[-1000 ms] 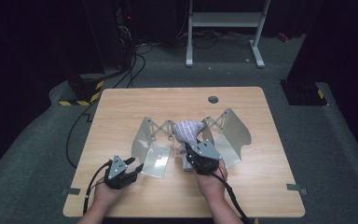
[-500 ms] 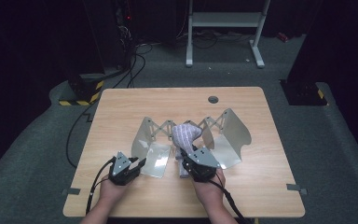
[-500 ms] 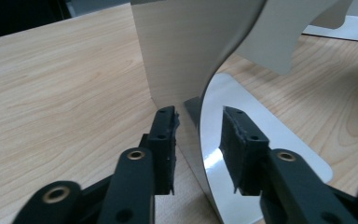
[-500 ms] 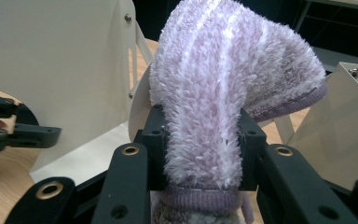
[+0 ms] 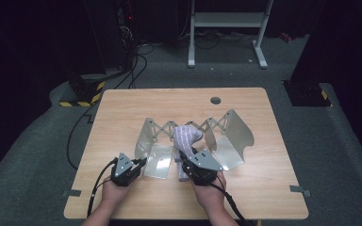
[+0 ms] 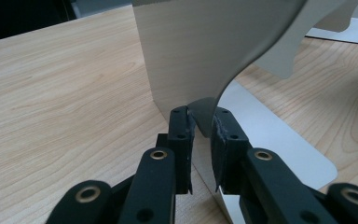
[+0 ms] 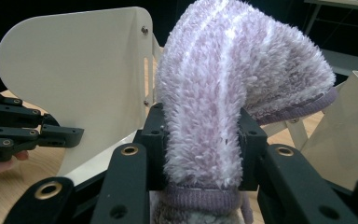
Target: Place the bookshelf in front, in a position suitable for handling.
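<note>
Pinching a fluffy lilac sock (image 7: 214, 93), right tool (image 7: 200, 140); left tool (image 6: 200, 140), jaws just closing, apparently nips the white metal folding plate (image 6: 191, 51).

Both hand-held grippers (image 5: 143, 163) (image 5: 181, 153) clamped.

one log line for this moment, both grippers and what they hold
left gripper: jaws just closing on rack panel edge | right gripper: shut on sock, upright | table: rack spread open

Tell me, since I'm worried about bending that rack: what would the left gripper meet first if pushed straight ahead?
The left gripper already has the rack's left end plate between its jaws, so it would likely drive into that upright plate at once.
</note>
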{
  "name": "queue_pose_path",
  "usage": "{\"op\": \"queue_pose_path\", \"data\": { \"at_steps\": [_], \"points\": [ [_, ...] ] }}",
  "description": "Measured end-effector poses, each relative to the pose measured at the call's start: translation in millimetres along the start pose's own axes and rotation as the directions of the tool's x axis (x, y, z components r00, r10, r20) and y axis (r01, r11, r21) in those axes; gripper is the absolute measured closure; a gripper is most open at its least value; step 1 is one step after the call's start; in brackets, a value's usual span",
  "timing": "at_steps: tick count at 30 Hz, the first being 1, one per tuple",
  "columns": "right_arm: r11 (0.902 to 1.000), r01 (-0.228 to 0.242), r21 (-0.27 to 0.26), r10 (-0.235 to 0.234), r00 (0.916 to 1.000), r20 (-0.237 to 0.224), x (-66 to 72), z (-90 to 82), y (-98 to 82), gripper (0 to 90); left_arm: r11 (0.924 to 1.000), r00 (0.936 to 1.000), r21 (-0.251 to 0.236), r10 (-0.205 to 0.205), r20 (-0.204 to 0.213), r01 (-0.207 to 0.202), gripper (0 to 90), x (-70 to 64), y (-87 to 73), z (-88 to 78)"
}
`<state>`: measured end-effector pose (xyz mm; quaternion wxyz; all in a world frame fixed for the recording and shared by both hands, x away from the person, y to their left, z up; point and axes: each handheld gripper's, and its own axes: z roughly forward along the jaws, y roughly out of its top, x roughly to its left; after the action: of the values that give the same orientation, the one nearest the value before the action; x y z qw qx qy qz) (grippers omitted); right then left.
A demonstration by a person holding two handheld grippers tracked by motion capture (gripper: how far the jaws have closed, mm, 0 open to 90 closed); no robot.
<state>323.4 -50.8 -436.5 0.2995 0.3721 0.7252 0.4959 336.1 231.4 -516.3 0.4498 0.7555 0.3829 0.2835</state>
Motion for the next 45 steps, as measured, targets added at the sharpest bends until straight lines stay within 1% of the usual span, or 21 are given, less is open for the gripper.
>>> {"op": "queue_pose_path", "data": {
  "at_steps": [7,10,12,14,19,21,22,24,27,29,32,35,38,41,45],
  "points": [
    [0.9999,-0.014,-0.001,0.014,0.9999,-0.006,-0.4,-0.2,0.0,64.6,1.0000,0.9999,0.003,-0.001,0.010,0.001,79.2,-3.0,-0.5,-2.8],
    [0.9997,-0.023,-0.008,0.023,0.9997,-0.009,-1.0,-2.0,1.1,64.7,1.0000,0.9998,0.004,0.005,0.017,-0.005,79.0,-5.0,-0.6,-3.9],
    [0.9997,-0.023,-0.003,0.023,0.9996,-0.015,-0.5,-1.5,-0.1,64.8,1.0000,0.9998,0.004,0.009,0.018,-0.009,79.0,-5.6,-0.7,-4.1],
    [0.9995,-0.030,0.011,0.030,0.9992,-0.027,0.4,1.6,-3.8,65.2,1.0000,0.9998,0.003,0.008,0.019,-0.008,79.0,-5.5,-0.7,-4.2],
    [0.9964,-0.027,0.081,0.030,0.9990,-0.033,3.8,16.5,-21.1,65.7,0.9999,0.9997,0.004,0.013,0.020,-0.013,79.0,-5.5,-0.9,-4.6],
    [0.9923,-0.028,0.121,0.032,0.9988,-0.035,4.4,24.8,-30.0,65.7,0.9999,0.9997,0.000,0.014,0.022,-0.014,78.9,-5.2,-1.3,-4.6],
    [0.9875,-0.030,0.155,0.036,0.9986,-0.038,4.7,31.5,-37.2,65.7,0.9999,0.9997,0.000,0.012,0.022,-0.012,78.8,-5.2,-1.6,-4.8],
    [0.9790,-0.038,0.200,0.047,0.9981,-0.040,4.0,40.4,-45.9,65.7,0.9999,0.9996,-0.001,0.013,0.025,-0.013,78.6,-4.8,-2.0,-5.1],
    [0.9667,-0.036,0.253,0.048,0.9979,-0.042,1.4,50.8,-55.9,65.7,0.9999,0.9995,-0.002,0.016,0.026,-0.016,78.4,-4.6,-2.2,-5.3],
    [0.9596,-0.048,0.277,0.061,0.9973,-0.040,-0.7,55.4,-60.6,65.7,0.9998,0.9995,-0.002,0.018,0.026,-0.018,78.3,-4.7,-2.3,-5.3],
    [0.9540,-0.054,0.295,0.068,0.9971,-0.036,-4.2,58.9,-63.5,65.6,0.9998,0.9995,-0.004,0.018,0.026,-0.018,78.2,-4.6,-2.6,-5.2],
    [0.9532,-0.059,0.296,0.074,0.9964,-0.040,-5.3,58.7,-63.5,65.5,0.9997,0.9995,-0.007,0.021,0.023,-0.021,77.7,-5.0,-3.0,-5.1],
    [0.9563,-0.063,0.285,0.079,0.9958,-0.045,-5.3,56.1,-61.2,65.5,0.9996,0.9994,-0.011,0.025,0.025,-0.025,77.1,-4.9,-3.8,-5.2],
    [0.9616,-0.067,0.266,0.083,0.9952,-0.050,-6.3,51.3,-57.4,65.5,0.9995,0.9991,-0.007,0.032,0.026,-0.032,74.4,-5.0,-4.8,-5.9],
    [0.9701,-0.071,0.232,0.087,0.9945,-0.059,-6.3,44.0,-50.1,65.4,0.9993,0.9987,-0.002,0.038,0.032,-0.038,67.9,-5.1,-5.7,-7.1]
  ]
}}
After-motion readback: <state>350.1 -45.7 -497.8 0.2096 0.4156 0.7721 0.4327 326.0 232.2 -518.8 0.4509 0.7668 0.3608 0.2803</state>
